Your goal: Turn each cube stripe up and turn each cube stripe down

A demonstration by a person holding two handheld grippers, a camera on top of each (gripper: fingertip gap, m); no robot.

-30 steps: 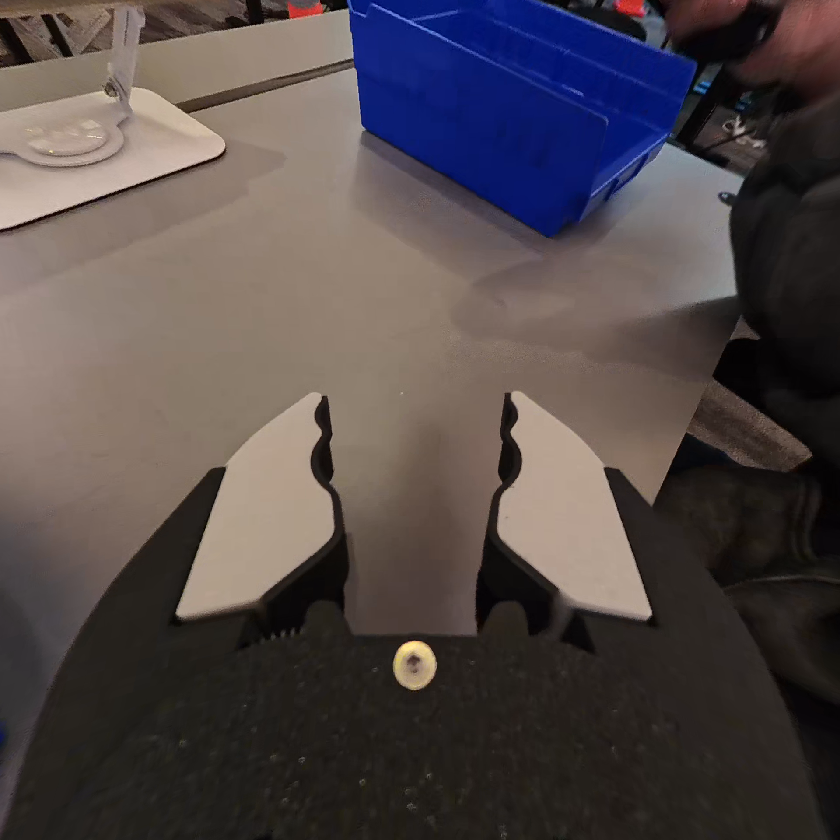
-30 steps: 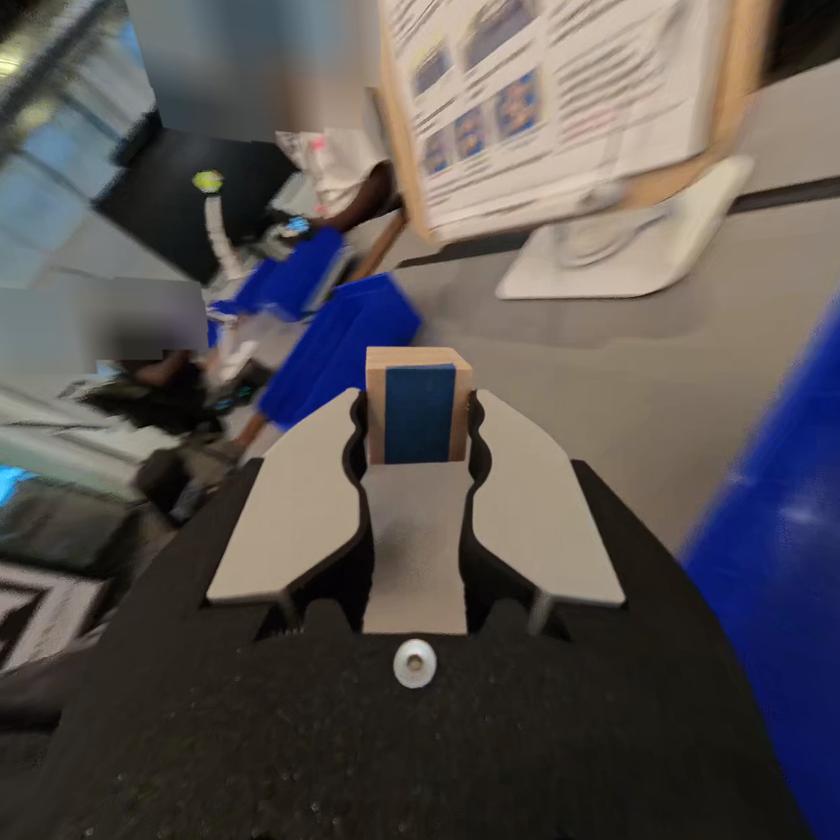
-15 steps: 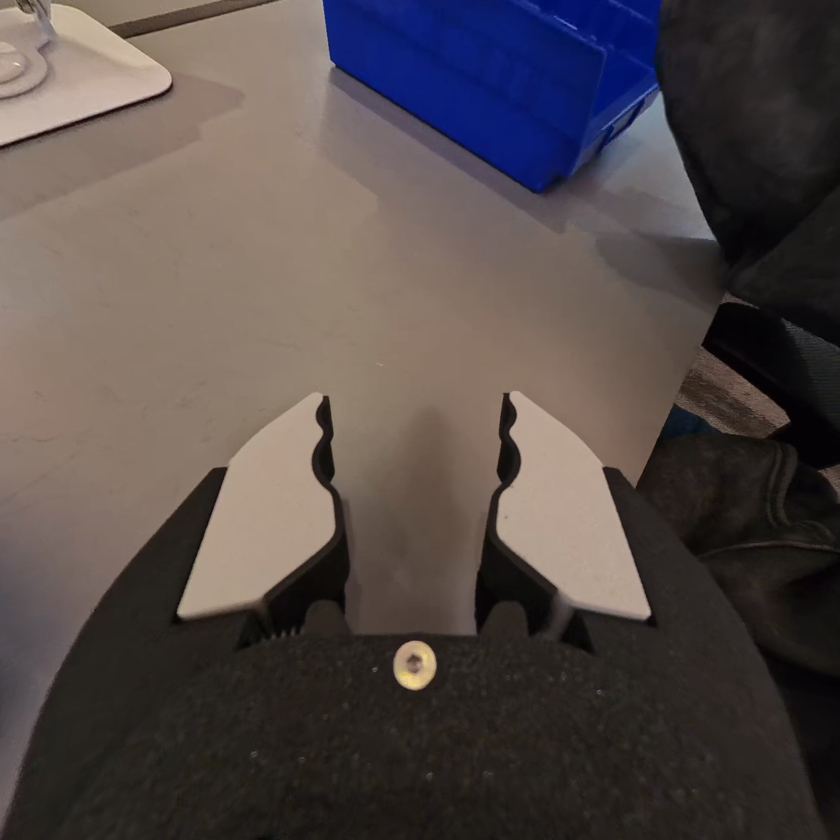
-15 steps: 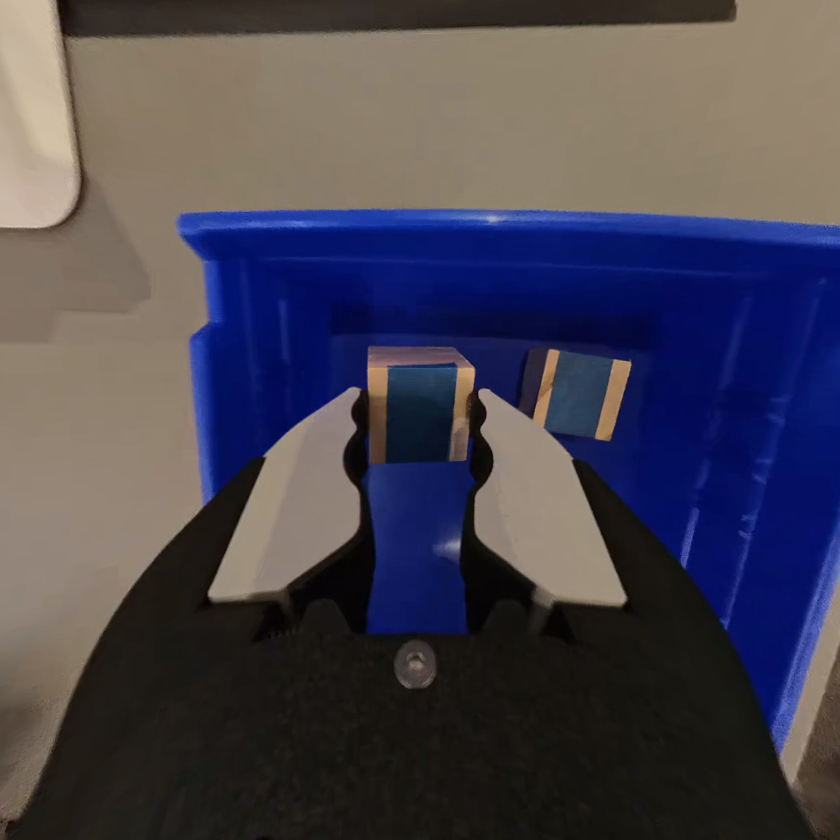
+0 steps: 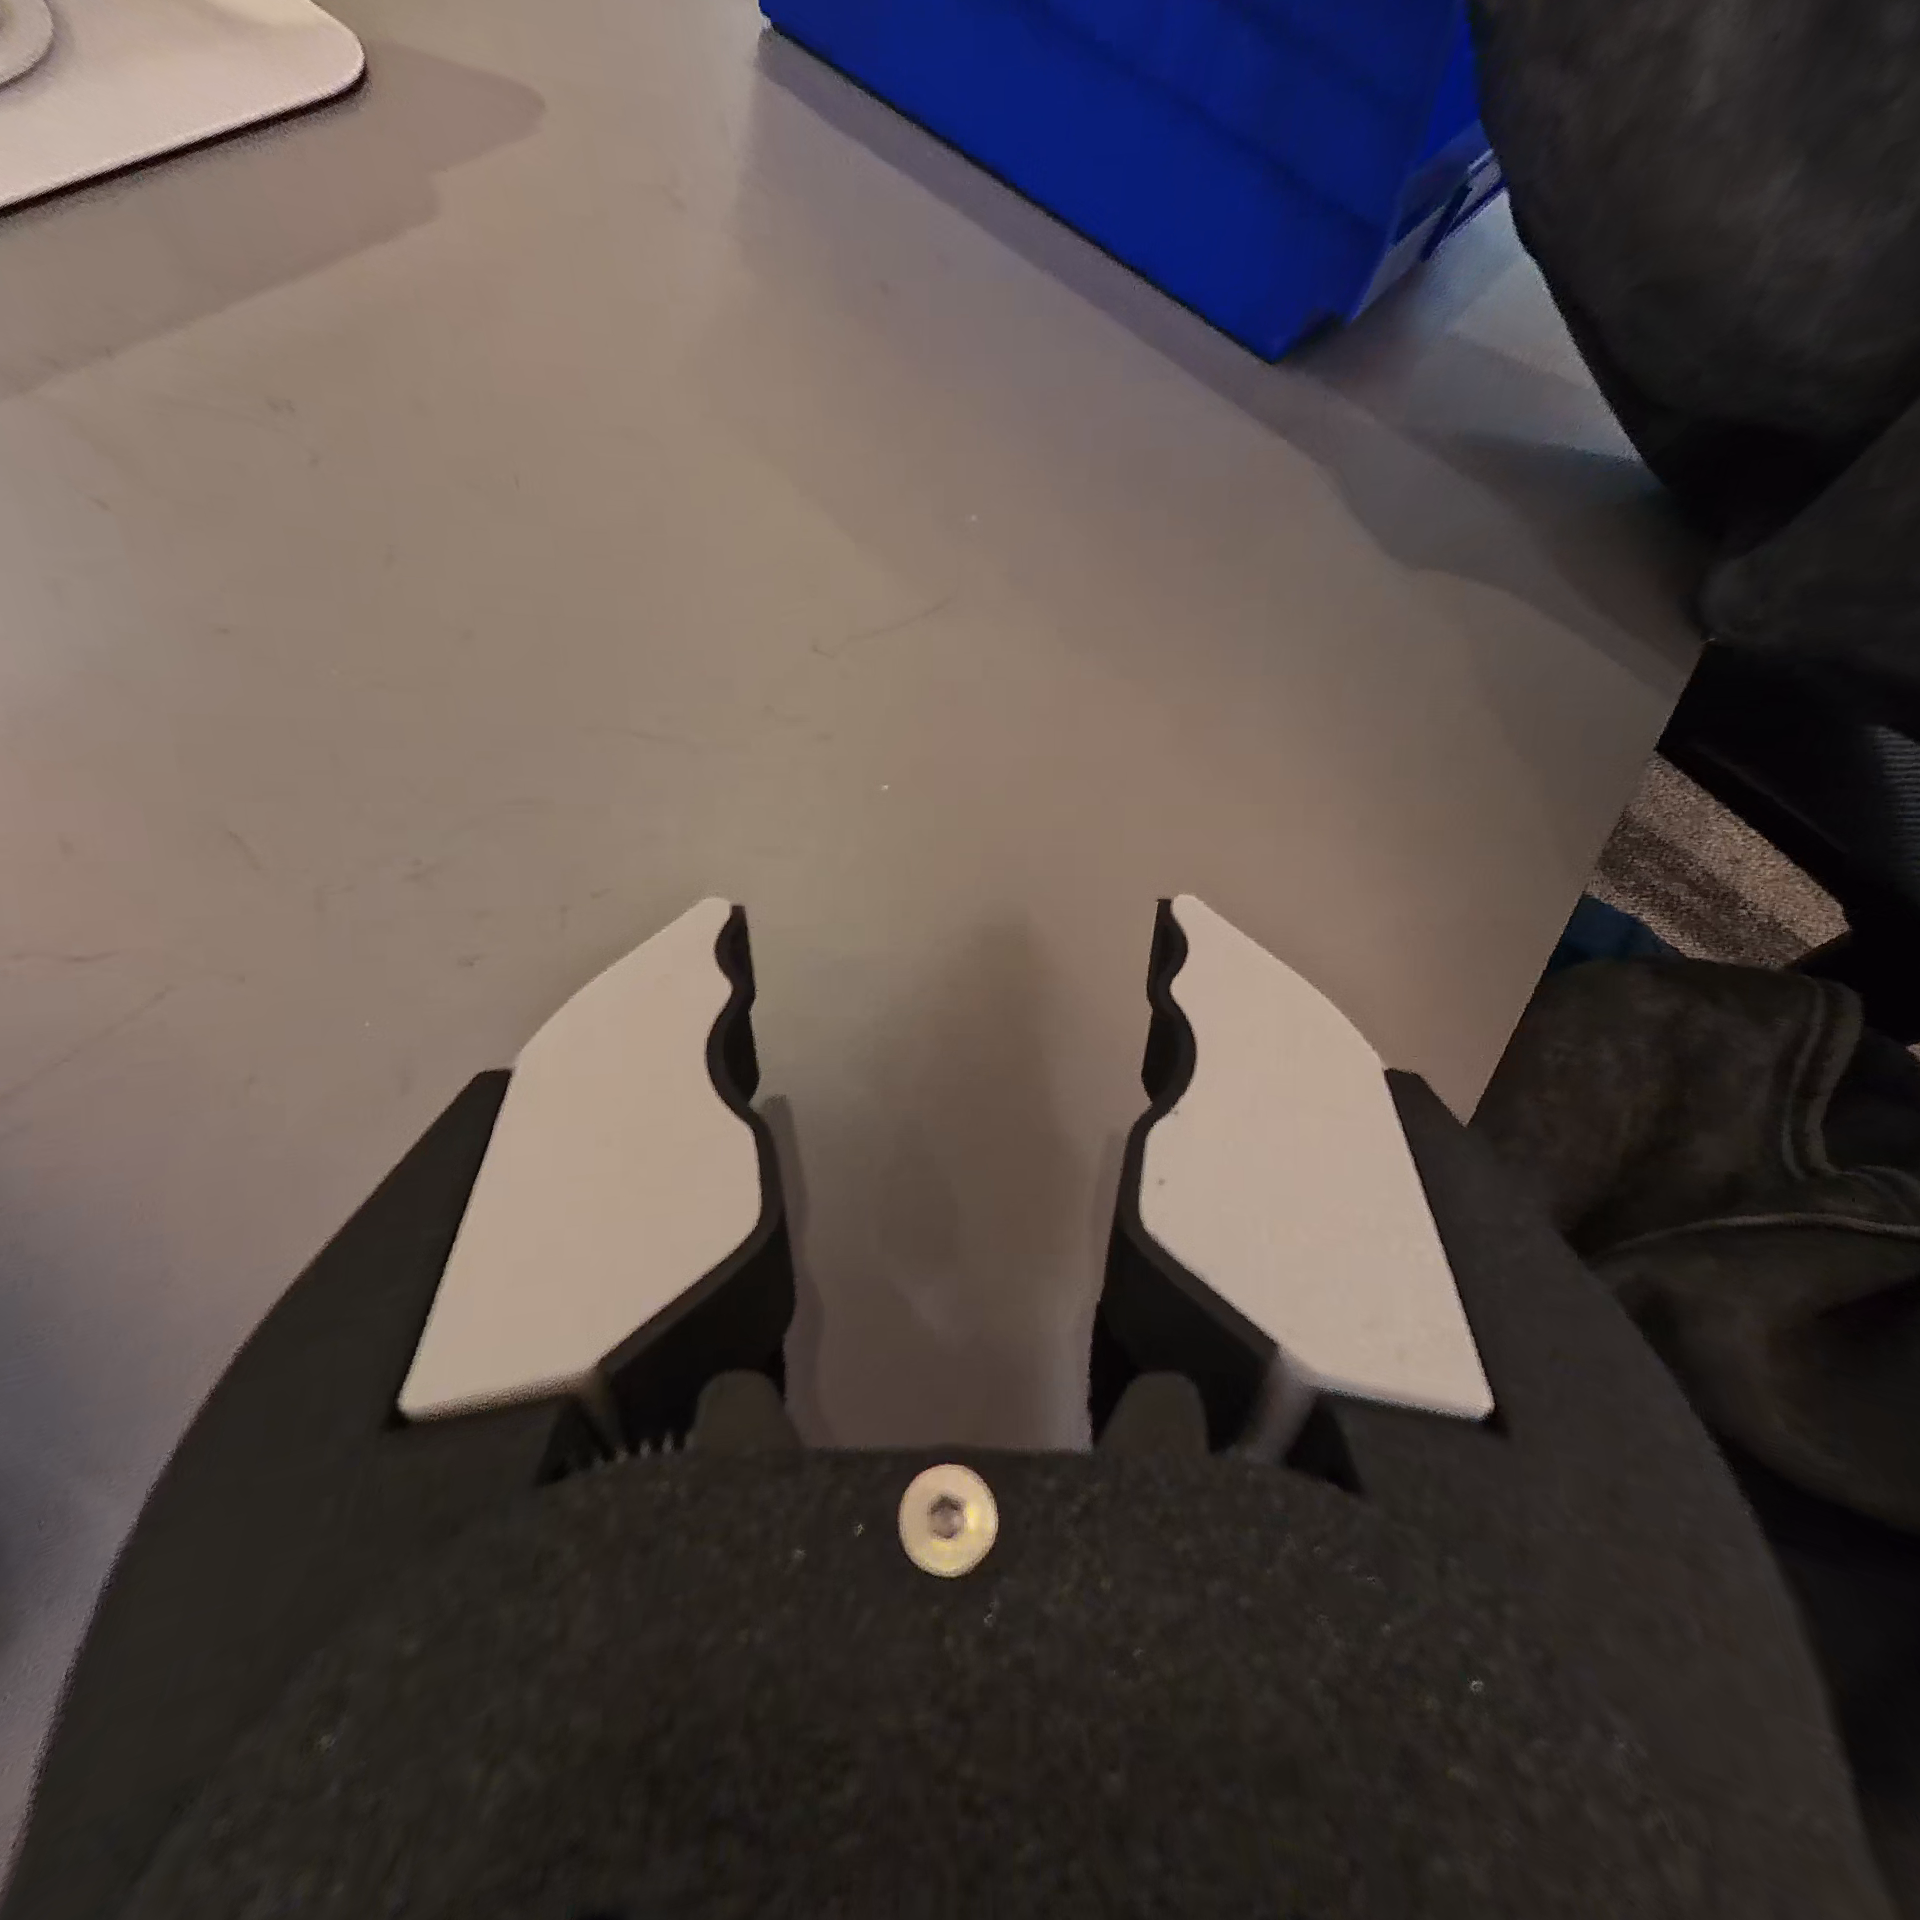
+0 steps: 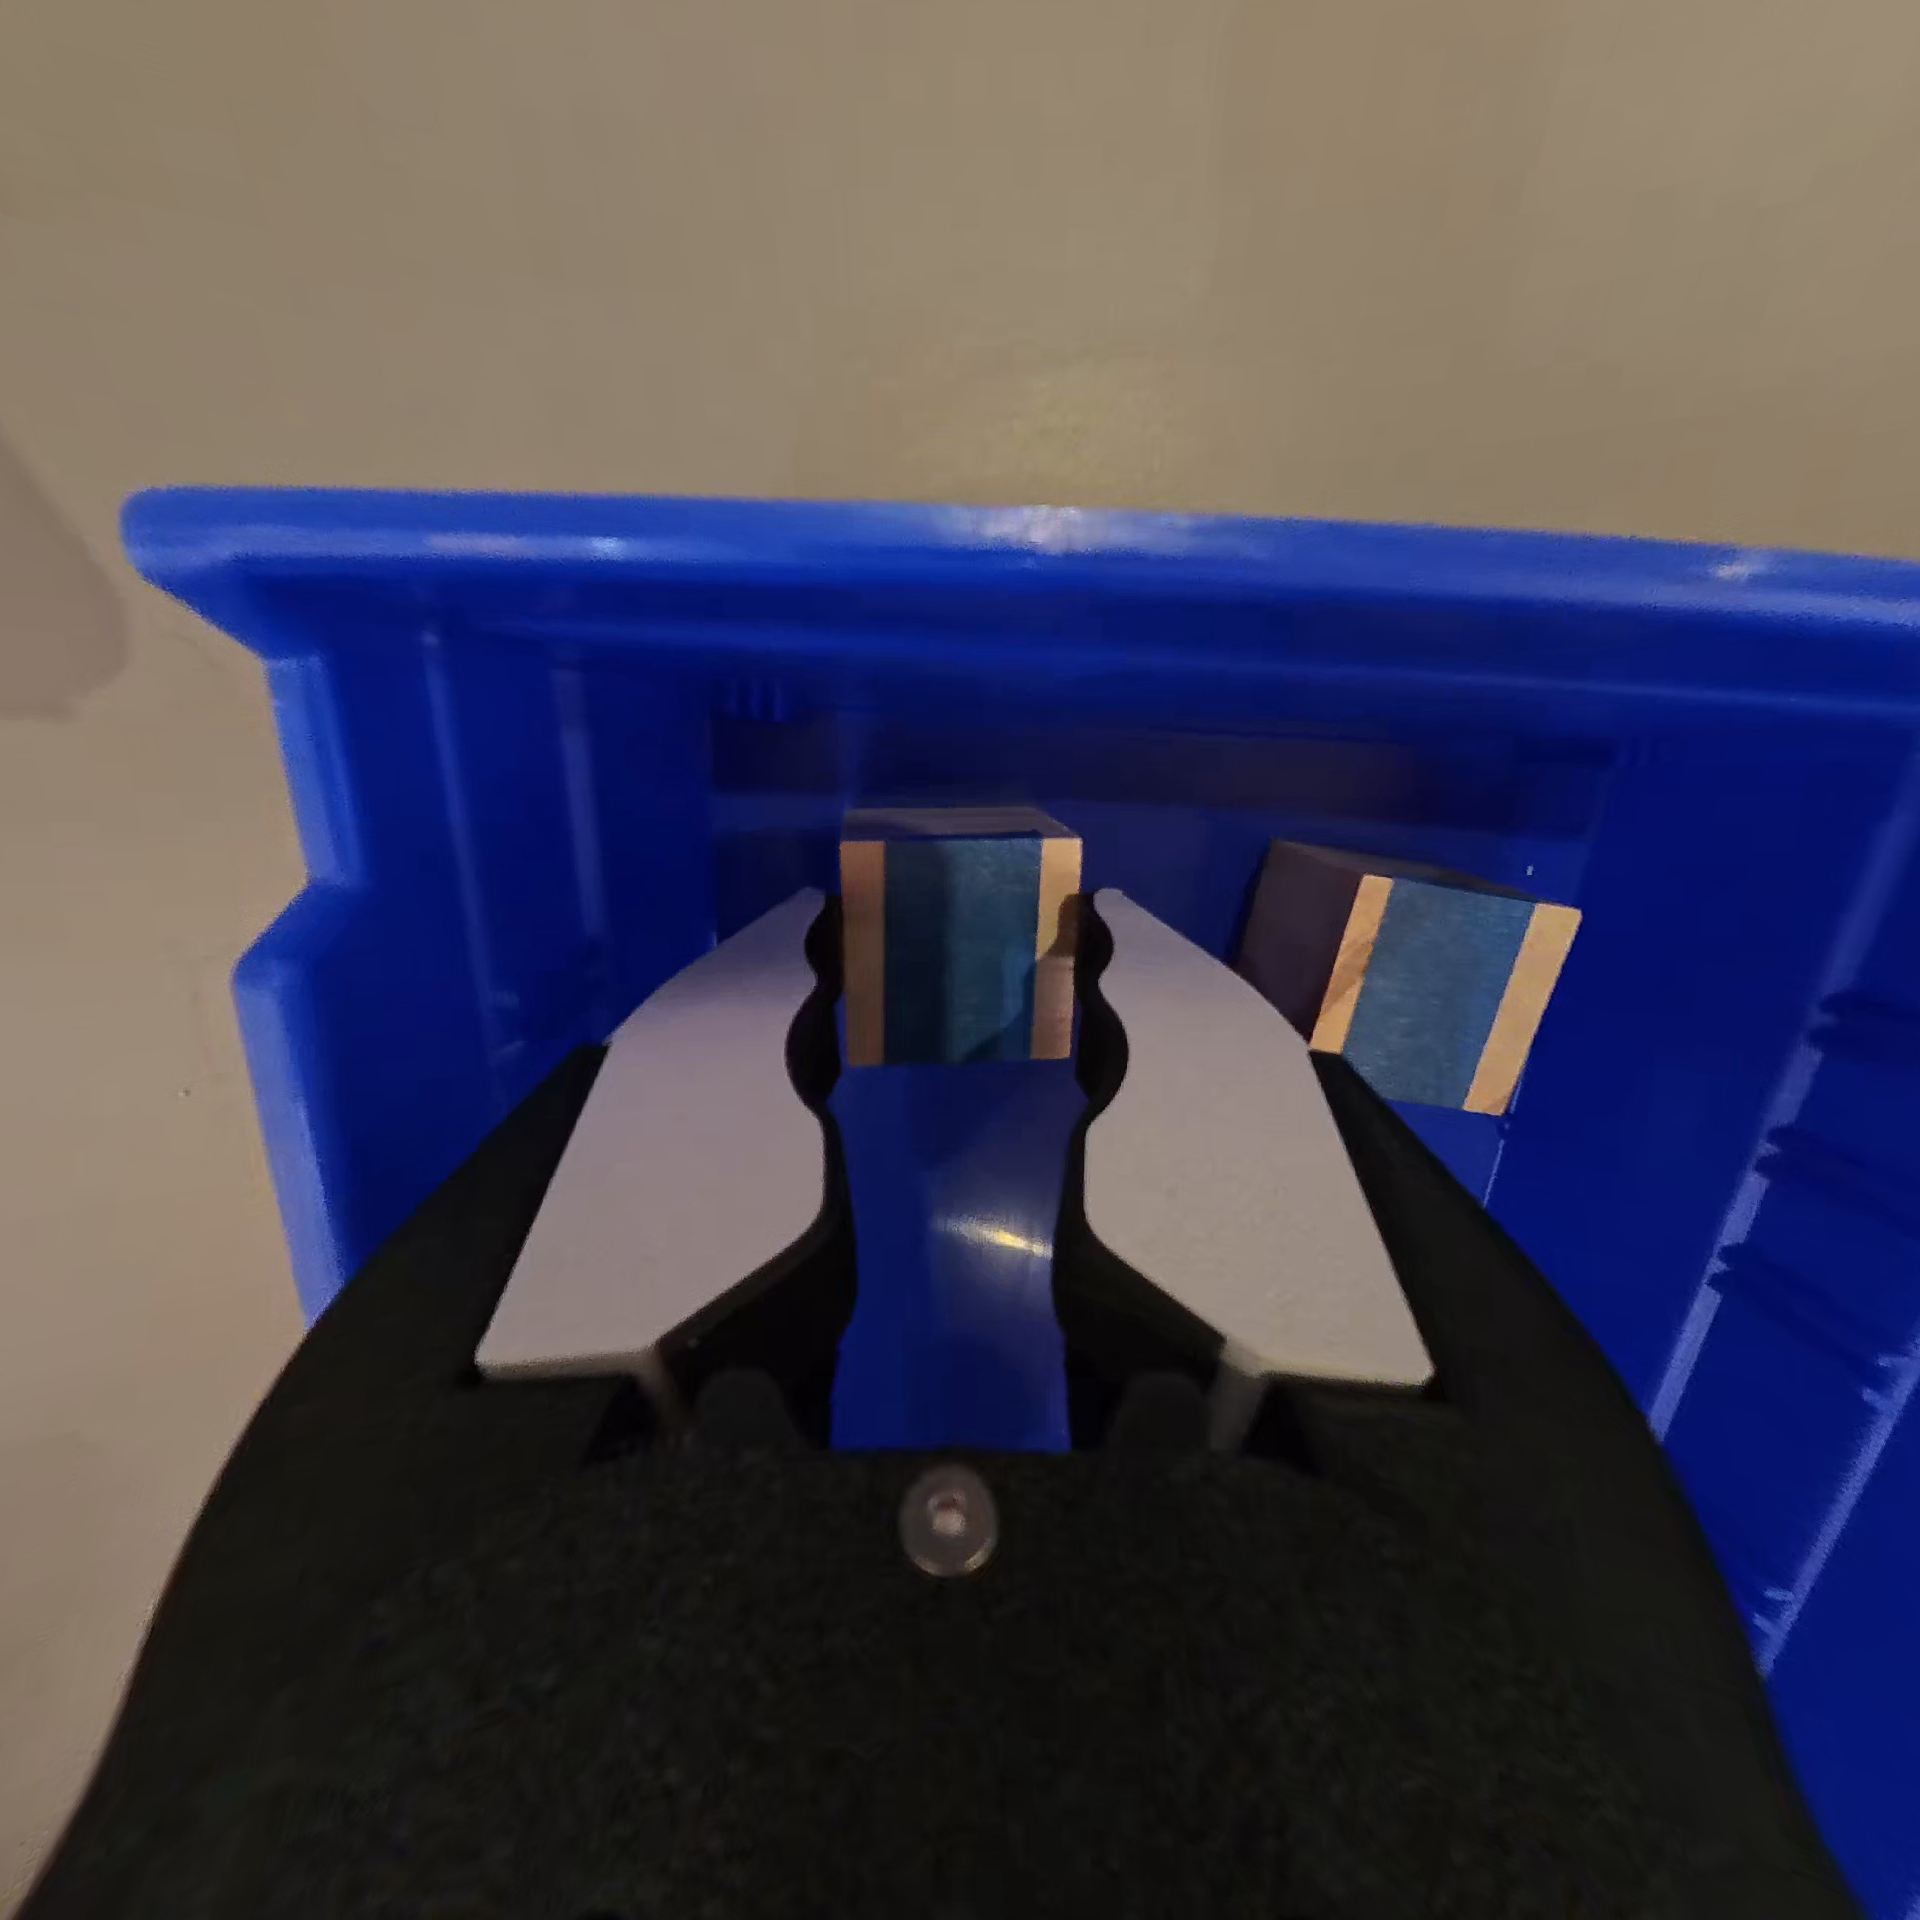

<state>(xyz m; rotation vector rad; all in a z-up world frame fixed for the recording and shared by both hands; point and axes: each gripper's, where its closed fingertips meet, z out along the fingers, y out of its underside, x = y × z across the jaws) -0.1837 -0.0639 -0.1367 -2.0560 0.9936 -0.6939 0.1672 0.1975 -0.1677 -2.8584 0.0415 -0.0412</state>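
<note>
- Since half a second ago, the right gripper [image 6: 958,940] has sunk deeper into the blue bin [image 6: 644,561], whose walls now fill more of its view; the left gripper [image 5: 951,914] has barely shifted.
- Right jaws are narrowed onto the held cube [image 6: 958,940], pinching its two wooden sides, its blue stripe facing the camera.
- Whether the held cube touches the bin floor I cannot tell.
- At 2 o'clock from it, a second cube [image 6: 1444,992] lies on the bin floor, stripe up, turned slightly, apart from the jaws.
- Bin walls stand near at 9 and 12 o'clock; open floor runs toward 3 o'clock.
- Left jaws are spread wide, holding nothing, over bare grey worktop [image 5: 520,623].
- From them, the worktop edge lies at 3 o'clock, the bin at 1 o'clock, and a white base plate [image 5: 156,83] at 11 o'clock.
</note>
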